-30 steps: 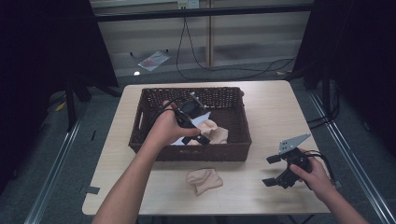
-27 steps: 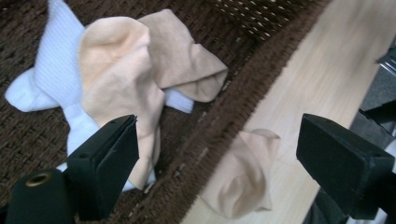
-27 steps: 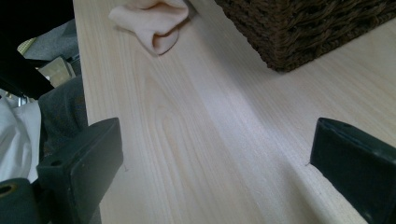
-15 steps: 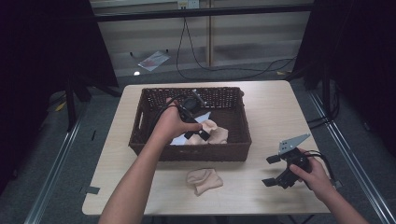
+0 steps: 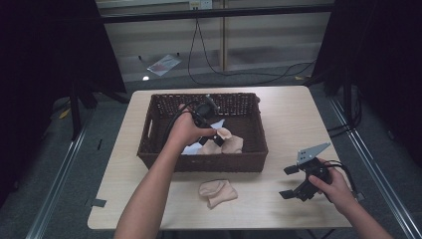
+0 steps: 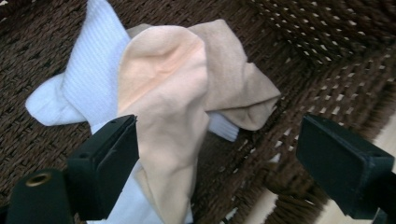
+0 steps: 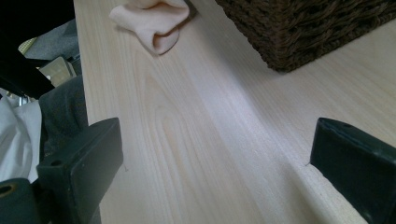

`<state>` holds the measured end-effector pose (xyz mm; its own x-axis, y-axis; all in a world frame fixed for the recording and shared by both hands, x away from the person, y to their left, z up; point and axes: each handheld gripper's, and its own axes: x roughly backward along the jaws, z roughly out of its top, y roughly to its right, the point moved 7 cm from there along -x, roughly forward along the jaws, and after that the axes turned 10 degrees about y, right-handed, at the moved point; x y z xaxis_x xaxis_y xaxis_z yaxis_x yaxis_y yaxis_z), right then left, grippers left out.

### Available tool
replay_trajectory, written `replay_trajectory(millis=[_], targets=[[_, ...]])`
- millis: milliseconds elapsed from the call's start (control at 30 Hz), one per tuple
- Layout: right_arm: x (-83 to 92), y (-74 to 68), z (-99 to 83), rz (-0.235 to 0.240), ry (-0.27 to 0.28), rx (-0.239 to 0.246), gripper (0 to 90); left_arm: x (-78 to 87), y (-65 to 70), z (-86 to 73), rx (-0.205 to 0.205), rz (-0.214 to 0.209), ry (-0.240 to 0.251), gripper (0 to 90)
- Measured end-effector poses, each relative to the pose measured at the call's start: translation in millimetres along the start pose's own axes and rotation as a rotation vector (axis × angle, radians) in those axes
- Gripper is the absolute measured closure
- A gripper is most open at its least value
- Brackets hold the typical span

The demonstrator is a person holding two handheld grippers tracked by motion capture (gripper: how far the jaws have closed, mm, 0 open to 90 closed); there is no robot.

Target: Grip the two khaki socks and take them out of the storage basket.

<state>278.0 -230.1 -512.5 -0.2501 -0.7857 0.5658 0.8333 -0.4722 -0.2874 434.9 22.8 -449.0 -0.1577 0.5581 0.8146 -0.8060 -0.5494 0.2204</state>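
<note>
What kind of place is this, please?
Probably a lab or studio set up for recording, not a home: a bare wooden table inside a dark metal frame, cables across the grey floor, and a wicker basket of socks.

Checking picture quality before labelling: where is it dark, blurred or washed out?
High view: the table is evenly lit, the surroundings nearly black. Left gripper view: the socks are sharp, the near jaws soft. Right gripper view: pale glare on the wood, the basket and jaws blurred.
</note>
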Motion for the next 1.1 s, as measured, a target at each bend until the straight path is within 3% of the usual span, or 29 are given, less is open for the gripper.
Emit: replay_trajectory(millis=[133, 567, 800, 967, 1100], targets=[[0.3, -0.1, 0.5, 0.0, 0.006, 0.0, 1.8, -7.3, -5.0, -1.3, 0.023, 0.011, 0.008, 16.3], [0.7, 0.2, 0.5, 0.0, 0.005, 0.002, 1.8, -24.7, -15.7, -3.8, 0.03, 0.029, 0.026, 20.8], [0.5, 0.1, 0.6, 0.003, 0.006, 0.002, 1.8, -35.2, -20.0, -5.2, -0.006, 0.019, 0.018, 22.5], [0.9, 0.1, 0.7, 0.003, 0.007, 0.002, 1.8, -43.0, -22.7, -5.4, 0.024, 0.032, 0.033, 24.3], [1.0, 0.3, 0.6, 0.003, 0.007, 0.002, 1.8, -45.2, -26.7, -7.0, 0.006, 0.031, 0.028, 31.8]])
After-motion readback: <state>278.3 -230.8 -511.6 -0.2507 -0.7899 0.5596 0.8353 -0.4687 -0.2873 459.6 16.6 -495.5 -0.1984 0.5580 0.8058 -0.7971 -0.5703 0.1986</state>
